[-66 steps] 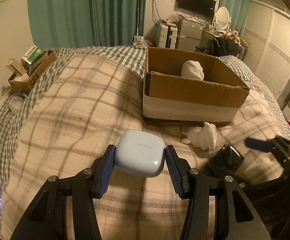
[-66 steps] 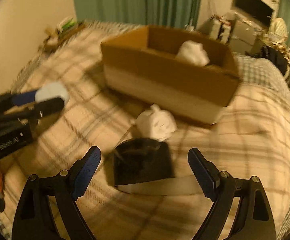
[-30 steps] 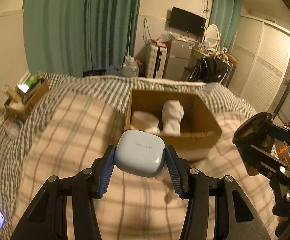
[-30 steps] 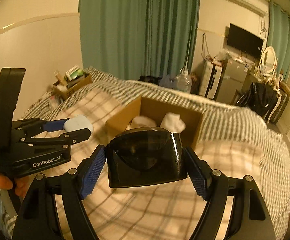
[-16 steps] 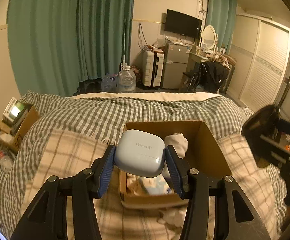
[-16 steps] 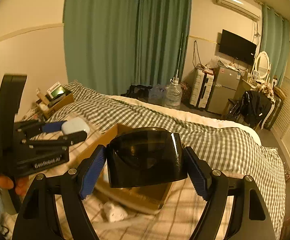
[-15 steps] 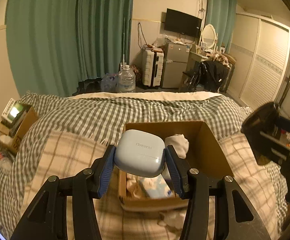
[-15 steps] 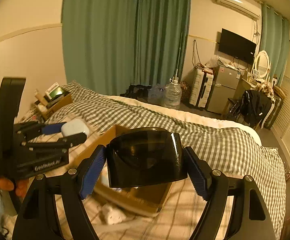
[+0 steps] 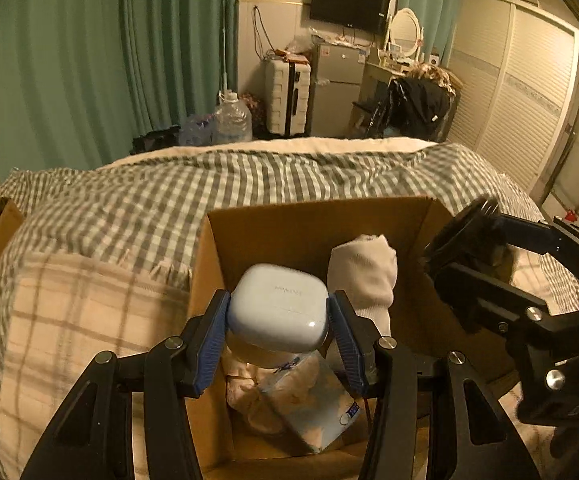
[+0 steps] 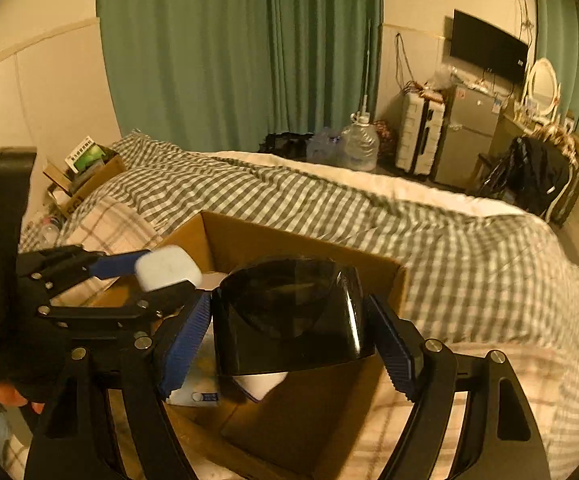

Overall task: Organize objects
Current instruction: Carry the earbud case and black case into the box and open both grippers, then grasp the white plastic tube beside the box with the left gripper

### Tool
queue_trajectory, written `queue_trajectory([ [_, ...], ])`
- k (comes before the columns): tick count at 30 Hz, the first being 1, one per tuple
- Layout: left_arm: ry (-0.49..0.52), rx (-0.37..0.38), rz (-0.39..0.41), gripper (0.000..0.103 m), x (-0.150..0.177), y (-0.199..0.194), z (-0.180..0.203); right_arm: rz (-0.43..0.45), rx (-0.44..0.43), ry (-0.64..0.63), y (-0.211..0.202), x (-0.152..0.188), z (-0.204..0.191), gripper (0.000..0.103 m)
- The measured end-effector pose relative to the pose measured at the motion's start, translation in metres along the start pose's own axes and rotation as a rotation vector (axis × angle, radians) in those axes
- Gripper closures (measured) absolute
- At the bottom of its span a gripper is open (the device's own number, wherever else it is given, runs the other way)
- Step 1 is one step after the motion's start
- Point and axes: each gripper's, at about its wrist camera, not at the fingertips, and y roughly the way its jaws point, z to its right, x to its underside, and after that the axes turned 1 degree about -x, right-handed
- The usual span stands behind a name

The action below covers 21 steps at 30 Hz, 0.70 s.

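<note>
Cardboard box (image 9: 321, 220) below; our left gripper (image 9: 279, 322) clamps the earbud case (image 9: 279, 308), right gripper (image 10: 289, 332) the dark cup (image 10: 289, 320); crowded tools risk colliding on release.

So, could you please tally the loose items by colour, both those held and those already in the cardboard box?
Pale blue: 2 – earbud case in the left gripper, tissue pack in the cardboard box.
Black: 1 – dark case in the right gripper.
White: 1 – rolled cloth in the box.
Total: 4
</note>
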Motion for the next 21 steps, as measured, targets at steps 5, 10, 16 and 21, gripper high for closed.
queue_trajectory([
  [5,-0.004,-0.018,0.045,0.023,-0.002,-0.021,0.001,0.065,0.026,0.012,-0.028,-0.001,0.003,0.014],
  [10,-0.008,-0.023,0.103,0.01,-0.004,-0.067,0.0,0.12,0.08,0.024,-0.087,-0.01,0.0,0.014],
  [16,0.005,-0.036,0.19,0.0,0.003,-0.135,-0.002,0.144,0.128,0.01,-0.159,-0.01,-0.021,0.014],
  [21,0.002,-0.041,0.205,0.0,0.027,-0.174,-0.007,0.16,0.15,-0.02,-0.201,0.009,-0.046,0.014],
])
